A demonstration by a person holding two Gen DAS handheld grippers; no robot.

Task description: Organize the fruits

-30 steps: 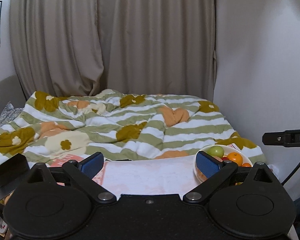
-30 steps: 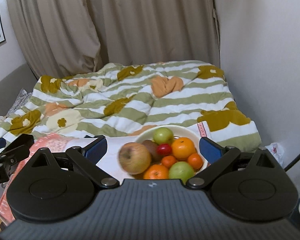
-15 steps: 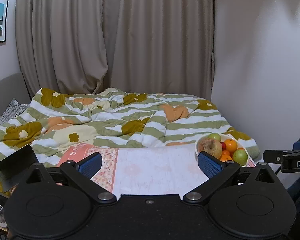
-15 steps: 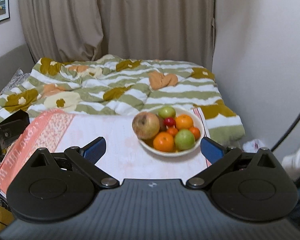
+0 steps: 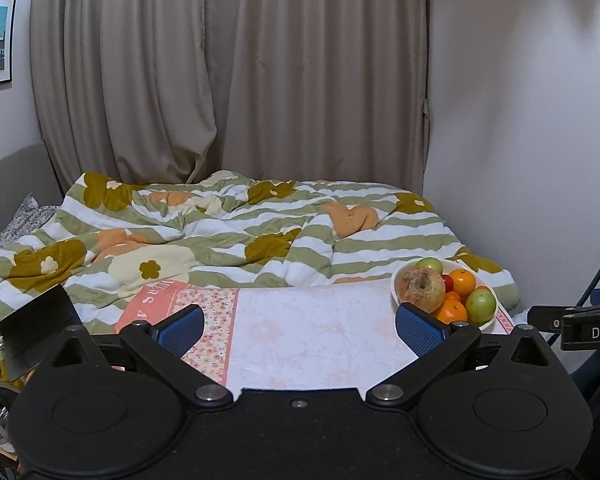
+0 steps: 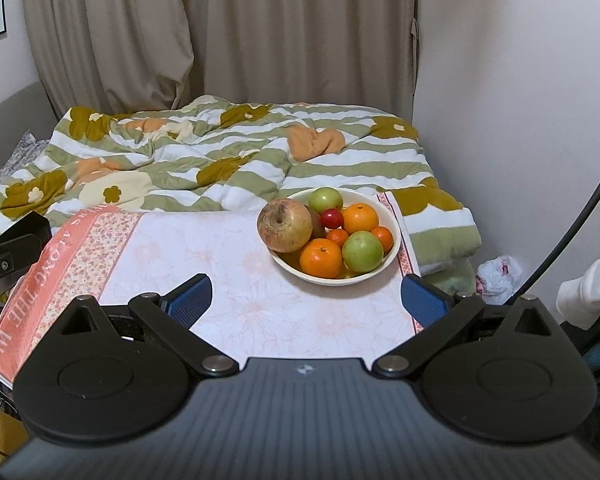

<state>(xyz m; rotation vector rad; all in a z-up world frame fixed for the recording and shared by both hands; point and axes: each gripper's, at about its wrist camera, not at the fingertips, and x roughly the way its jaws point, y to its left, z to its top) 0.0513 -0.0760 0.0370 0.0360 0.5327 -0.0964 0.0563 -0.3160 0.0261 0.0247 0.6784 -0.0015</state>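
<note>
- Pulled back from the bowl (image 6: 392, 248) over the last second: right hand-held gripper (image 6: 305, 297), once right over the fruit, now short of the bowl's near rim; more of the surface (image 6: 228, 264) in sight.
- Spread wide and holding nothing: right hand-held gripper, ribbed blue pads (image 6: 422, 300) on black arms.
- Likewise wide apart and holding nothing: left hand-held gripper (image 5: 299, 325), blue textured pads (image 5: 416, 330), bowl (image 5: 496, 312) just past its right pad.
- Round, shallow, cream, smooth-glazed bowl, seated at the right end of the surface, near the bed (image 6: 240, 152).
- Heaped inside: big russet, blotchy apple (image 6: 285, 225) at left, stem dimple up; two smooth green apples (image 6: 362, 251), one near and one far; dimpled oranges (image 6: 321, 257) of mixed size; small glossy red fruit (image 6: 332, 218) in the middle.
- Pale floral cloth over the surface, coral band with white lettering (image 6: 40, 280) at the left end.
- Rumpled quilt on the bed, green and white stripes, mustard flowers, orange heart.
- Pleated beige curtain (image 6: 220, 32) behind; plain wall at right.
</note>
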